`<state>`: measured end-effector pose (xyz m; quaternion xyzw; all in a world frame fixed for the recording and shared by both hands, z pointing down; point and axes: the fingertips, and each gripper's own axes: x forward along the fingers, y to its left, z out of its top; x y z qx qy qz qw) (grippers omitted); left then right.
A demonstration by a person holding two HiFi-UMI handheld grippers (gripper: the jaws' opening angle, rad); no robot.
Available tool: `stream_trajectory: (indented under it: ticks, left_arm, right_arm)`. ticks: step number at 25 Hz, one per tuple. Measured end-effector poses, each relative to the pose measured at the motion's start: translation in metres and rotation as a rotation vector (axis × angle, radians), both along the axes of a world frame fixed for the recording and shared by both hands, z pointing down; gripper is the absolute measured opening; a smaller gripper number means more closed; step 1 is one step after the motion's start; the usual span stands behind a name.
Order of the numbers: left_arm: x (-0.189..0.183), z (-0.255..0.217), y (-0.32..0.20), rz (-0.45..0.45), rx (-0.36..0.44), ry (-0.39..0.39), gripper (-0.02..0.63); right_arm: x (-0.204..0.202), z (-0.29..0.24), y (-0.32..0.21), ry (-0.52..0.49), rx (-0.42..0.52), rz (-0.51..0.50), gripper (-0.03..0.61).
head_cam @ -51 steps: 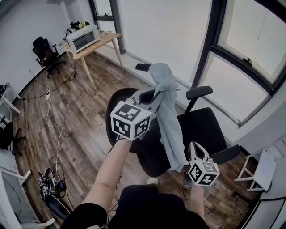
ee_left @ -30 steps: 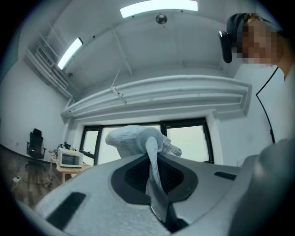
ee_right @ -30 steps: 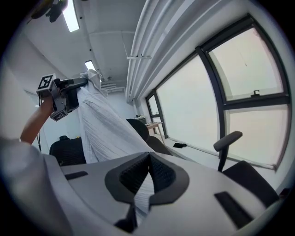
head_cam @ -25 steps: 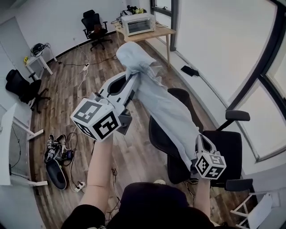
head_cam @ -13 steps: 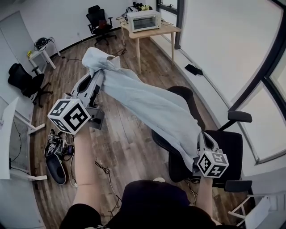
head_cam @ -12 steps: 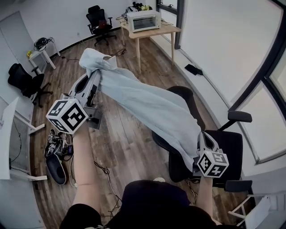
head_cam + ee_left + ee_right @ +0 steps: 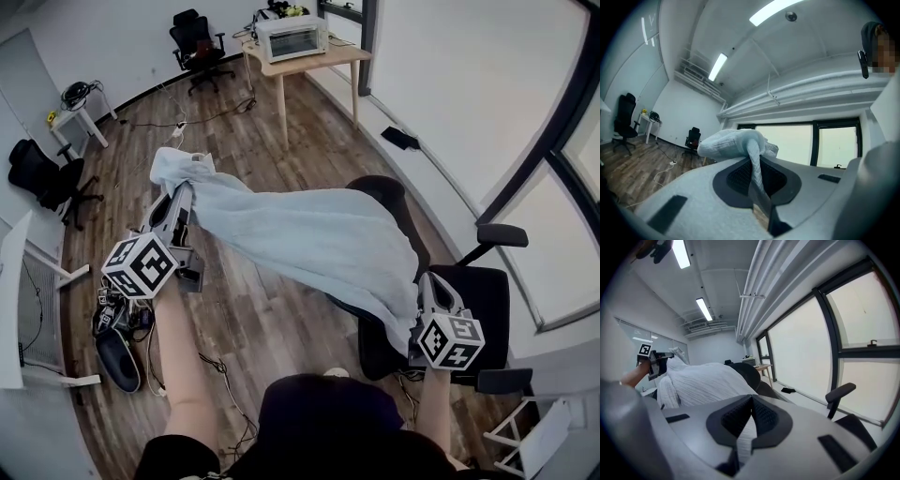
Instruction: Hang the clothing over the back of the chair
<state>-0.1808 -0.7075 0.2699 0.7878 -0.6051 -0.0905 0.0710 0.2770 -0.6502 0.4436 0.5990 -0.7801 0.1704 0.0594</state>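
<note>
A pale grey-blue knitted garment (image 7: 300,234) is stretched wide between both grippers, above the black office chair (image 7: 487,291). My left gripper (image 7: 184,187) at the left is shut on one bunched end (image 7: 736,143), which bulges past the jaws. My right gripper (image 7: 427,286) at the lower right is shut on the other end (image 7: 747,434). The cloth (image 7: 701,383) sags over the chair's dark backrest (image 7: 389,202), which shows behind it as the backrest (image 7: 747,373) in the right gripper view. The left gripper (image 7: 654,363) appears far off at the left there.
A wooden table (image 7: 305,61) with a white oven stands at the back by the window wall. Other black chairs (image 7: 192,37) and cables (image 7: 220,370) lie on the wood floor. A shoe (image 7: 117,361) sits at the lower left. The chair's armrest (image 7: 502,234) sticks out on the right.
My left gripper swung left and lower with its end of the garment, spreading the cloth wide over the chair's back. The right gripper kept still.
</note>
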Motion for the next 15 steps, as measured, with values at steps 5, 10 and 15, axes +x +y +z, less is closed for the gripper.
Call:
stream_trajectory:
  ticks: [5, 10, 15]
  left_arm:
    - [0.025, 0.068, 0.000, 0.073, -0.114, 0.069, 0.020]
    - [0.054, 0.137, 0.004, 0.136, -0.230, 0.136, 0.020]
    - [0.081, 0.200, 0.008, 0.190, -0.349, 0.164, 0.020]
  right_arm:
    - [0.003, 0.006, 0.004, 0.010, -0.018, 0.029, 0.000]
    - [0.005, 0.011, 0.010, 0.025, -0.022, 0.045, 0.000]
    - [0.015, 0.024, 0.022, 0.038, -0.053, 0.076, 0.000]
